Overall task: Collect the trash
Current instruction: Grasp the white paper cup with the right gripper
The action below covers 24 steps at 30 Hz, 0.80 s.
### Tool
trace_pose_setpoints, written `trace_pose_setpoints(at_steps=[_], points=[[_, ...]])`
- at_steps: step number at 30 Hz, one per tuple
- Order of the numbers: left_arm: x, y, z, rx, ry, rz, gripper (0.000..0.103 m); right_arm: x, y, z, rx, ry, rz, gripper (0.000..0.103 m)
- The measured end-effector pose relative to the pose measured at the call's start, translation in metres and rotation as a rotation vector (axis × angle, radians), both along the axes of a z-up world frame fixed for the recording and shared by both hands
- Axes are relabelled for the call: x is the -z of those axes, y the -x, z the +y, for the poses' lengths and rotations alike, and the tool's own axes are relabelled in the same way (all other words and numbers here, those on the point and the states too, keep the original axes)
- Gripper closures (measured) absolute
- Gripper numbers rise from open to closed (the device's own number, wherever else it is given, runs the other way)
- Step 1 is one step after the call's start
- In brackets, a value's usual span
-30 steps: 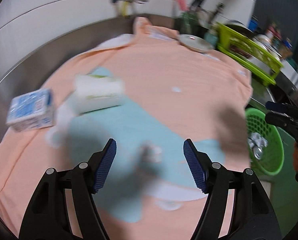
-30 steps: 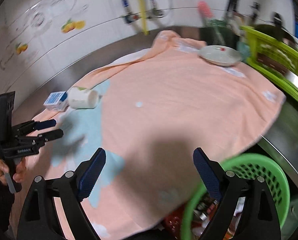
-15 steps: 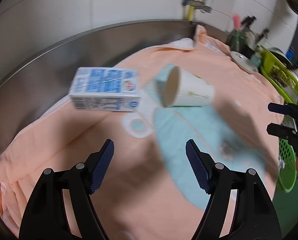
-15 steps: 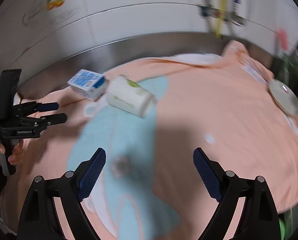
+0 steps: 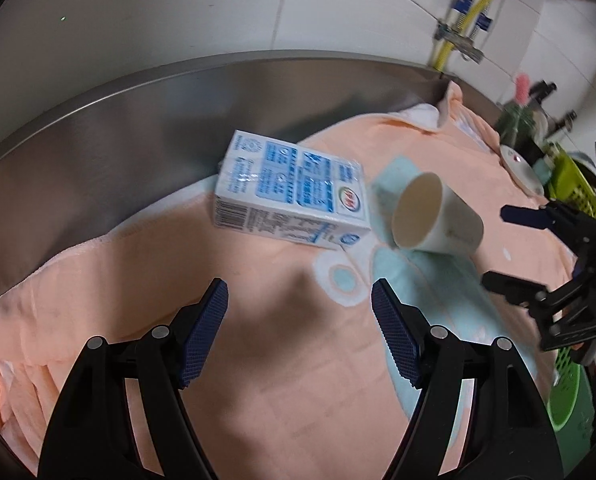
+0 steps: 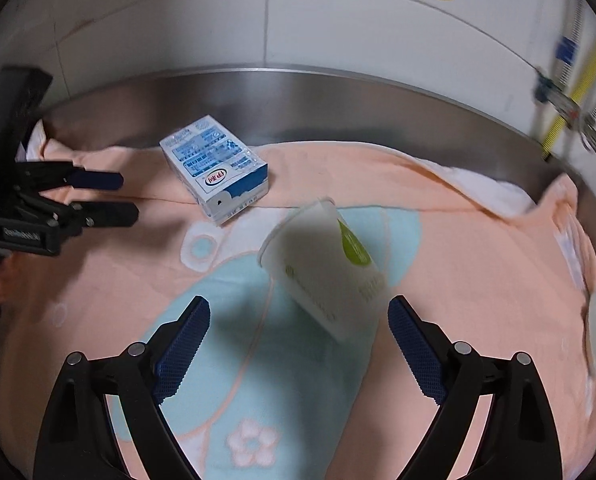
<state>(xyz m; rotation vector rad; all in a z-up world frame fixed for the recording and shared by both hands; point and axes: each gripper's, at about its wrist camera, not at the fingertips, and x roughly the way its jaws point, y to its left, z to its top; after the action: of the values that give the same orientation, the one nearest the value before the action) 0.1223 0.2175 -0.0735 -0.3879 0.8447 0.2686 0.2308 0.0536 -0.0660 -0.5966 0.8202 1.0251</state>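
Two pieces of trash left to collect: milk carton (image 5: 290, 192) lying flat on the peach towel (image 5: 258, 380) over the steel desk (image 5: 98, 128), paper cup (image 6: 321, 268) tipped on its side just beside it. Left tool (image 5: 299, 332) released, empty, short of the carton. Right tool (image 6: 298, 344) opening wider, empty, nearing the cup. Green basket (image 5: 569, 404) at the desk's edge, contents unclear.

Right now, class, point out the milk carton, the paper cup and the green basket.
milk carton (image 5: 294, 184), left wrist view, on its printed top face.
paper cup (image 6: 329, 276), right wrist view, on its side wall.
green basket (image 5: 567, 408), left wrist view, on its mesh wall.
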Motion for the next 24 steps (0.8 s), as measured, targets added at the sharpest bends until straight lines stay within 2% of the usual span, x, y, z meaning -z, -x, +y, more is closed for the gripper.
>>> trace_pose_setpoints(at_steps=[6, 11, 14, 15, 18, 22, 24], points=[[-0.004, -0.009, 0.014, -0.043, 0.033, -0.005, 0.029, 0.014, -0.013, 0.028, -0.065, 0.047, -0.016, 0.013], [-0.008, -0.018, 0.016, -0.036, -0.005, -0.004, 0.029, 0.029, -0.024, 0.043, -0.072, 0.082, -0.041, 0.011], [-0.010, -0.025, 0.014, -0.027, -0.070, 0.011, 0.028, 0.032, -0.034, 0.046, -0.054, 0.081, -0.035, 0.011], [-0.010, -0.025, 0.015, -0.030, -0.067, 0.015, 0.024, 0.033, -0.036, 0.047, -0.049, 0.078, -0.031, 0.011], [-0.008, -0.027, 0.019, -0.052, -0.017, 0.009, 0.023, 0.037, -0.041, 0.046, -0.032, 0.083, -0.032, 0.012], [-0.007, -0.031, 0.024, -0.112, 0.039, 0.012, 0.023, 0.043, -0.046, 0.046, 0.006, 0.109, -0.075, 0.024], [-0.007, -0.033, 0.025, -0.142, 0.067, 0.013, 0.023, 0.041, -0.049, 0.043, 0.019, 0.090, -0.049, 0.030]])
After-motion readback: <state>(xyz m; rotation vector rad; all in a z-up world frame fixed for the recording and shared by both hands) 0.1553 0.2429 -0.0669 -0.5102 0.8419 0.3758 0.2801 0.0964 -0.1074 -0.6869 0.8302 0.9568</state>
